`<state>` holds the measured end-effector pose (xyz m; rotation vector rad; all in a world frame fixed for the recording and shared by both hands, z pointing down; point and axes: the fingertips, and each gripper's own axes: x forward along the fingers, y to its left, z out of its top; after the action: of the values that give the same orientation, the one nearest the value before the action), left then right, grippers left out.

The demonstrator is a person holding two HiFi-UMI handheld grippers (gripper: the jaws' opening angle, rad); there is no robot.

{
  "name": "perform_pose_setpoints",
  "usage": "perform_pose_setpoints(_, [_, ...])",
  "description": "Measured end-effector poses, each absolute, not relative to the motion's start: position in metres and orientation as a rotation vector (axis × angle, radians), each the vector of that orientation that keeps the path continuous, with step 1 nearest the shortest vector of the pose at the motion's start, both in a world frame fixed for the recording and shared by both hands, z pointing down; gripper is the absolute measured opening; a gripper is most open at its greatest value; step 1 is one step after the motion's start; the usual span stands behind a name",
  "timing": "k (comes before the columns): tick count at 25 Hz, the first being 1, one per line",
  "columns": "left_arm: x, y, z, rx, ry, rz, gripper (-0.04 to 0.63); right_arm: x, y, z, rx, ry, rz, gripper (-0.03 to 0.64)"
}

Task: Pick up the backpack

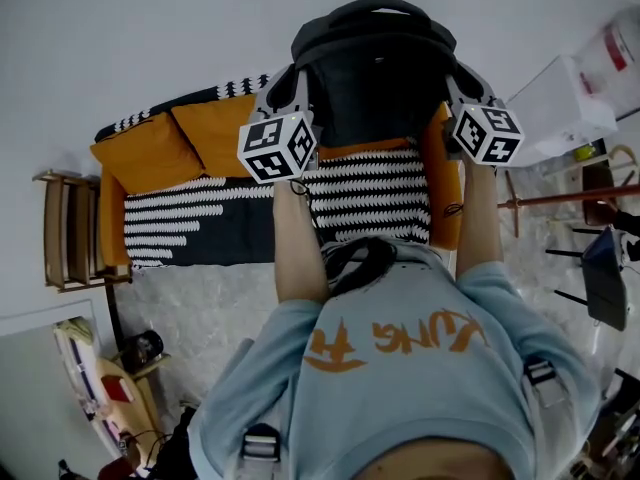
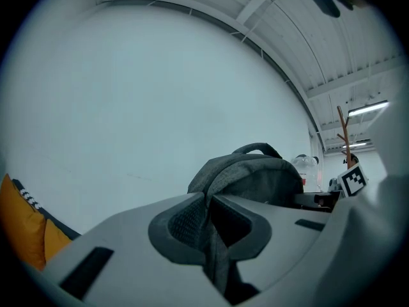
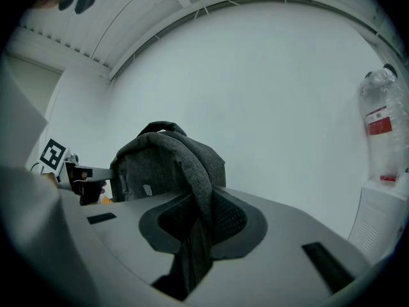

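Note:
The dark grey backpack (image 1: 375, 78) hangs in the air in front of the white wall, above the sofa. My left gripper (image 1: 300, 88) is at its left side and my right gripper (image 1: 458, 86) at its right side, both pointing about level. In the left gripper view the jaws (image 2: 209, 221) are shut on a grey fabric strap (image 2: 217, 254) of the backpack (image 2: 255, 178). The right gripper view shows the same on the other side: the jaws (image 3: 198, 221) pinch a grey strap (image 3: 201, 178) that runs up to the backpack (image 3: 160, 165). The bag's top handle (image 1: 375, 6) is free.
Below lies a sofa with orange cushions (image 1: 150, 153) and a black-and-white striped blanket (image 1: 365, 193). A wooden side table (image 1: 65, 230) stands to its left, a white cabinet (image 1: 562, 108) and a wooden coat stand (image 1: 570, 200) to the right. A water bottle (image 3: 380, 126) stands on the cabinet.

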<state>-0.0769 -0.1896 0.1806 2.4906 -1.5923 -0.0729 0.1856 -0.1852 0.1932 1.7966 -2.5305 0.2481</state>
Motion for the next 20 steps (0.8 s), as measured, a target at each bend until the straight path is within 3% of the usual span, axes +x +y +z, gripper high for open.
perform_pose_setpoints(20, [-0.054, -0.184, 0.181, 2.451, -1.586, -0.097, 0.044, 0.209, -0.184, 0.190, 1.791, -2.555, 0.282, 0.054])
